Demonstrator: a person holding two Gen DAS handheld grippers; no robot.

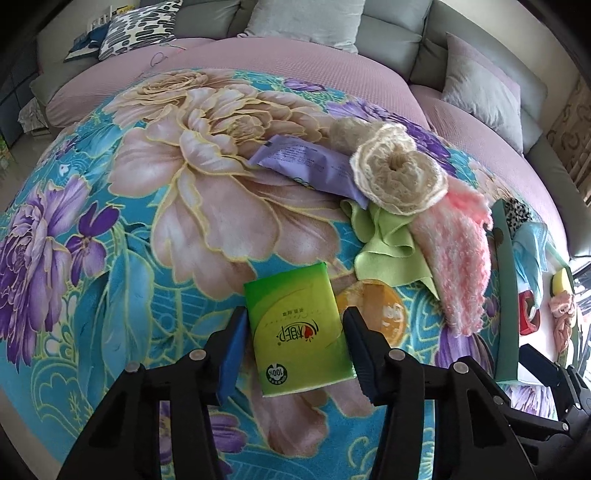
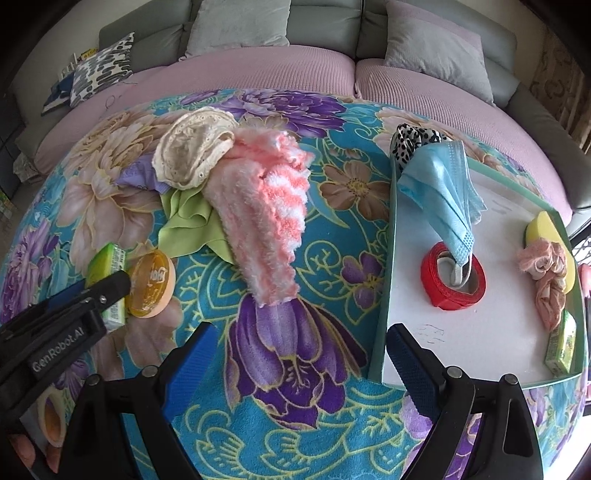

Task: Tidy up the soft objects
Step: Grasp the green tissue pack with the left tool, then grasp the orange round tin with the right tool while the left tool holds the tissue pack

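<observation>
A green tissue pack point(image 1: 295, 325) lies flat on the floral blanket point(image 1: 147, 221), and my left gripper point(image 1: 294, 314) is shut on it, a pad on each long side. Touching the pack's right edge is an orange round puff point(image 1: 384, 310). Beyond it lies a heap: a green cloth point(image 1: 384, 251), a pink fluffy towel point(image 2: 266, 210), a cream crochet piece point(image 2: 192, 151) and a purple packet point(image 1: 306, 162). My right gripper point(image 2: 299, 354) hovers open over a purple flower on the blanket, nothing between its fingers, with its right finger at the teal tray's point(image 2: 384, 295) near left corner.
The white-bottomed tray holds a blue face mask point(image 2: 443, 192), a red tape roll point(image 2: 452, 284), a leopard scrunchie point(image 2: 413, 144), a pink scrunchie point(image 2: 546, 273), a yellow sponge point(image 2: 539, 225) and a second green pack point(image 2: 561, 347). A sofa with cushions point(image 2: 240, 26) runs behind.
</observation>
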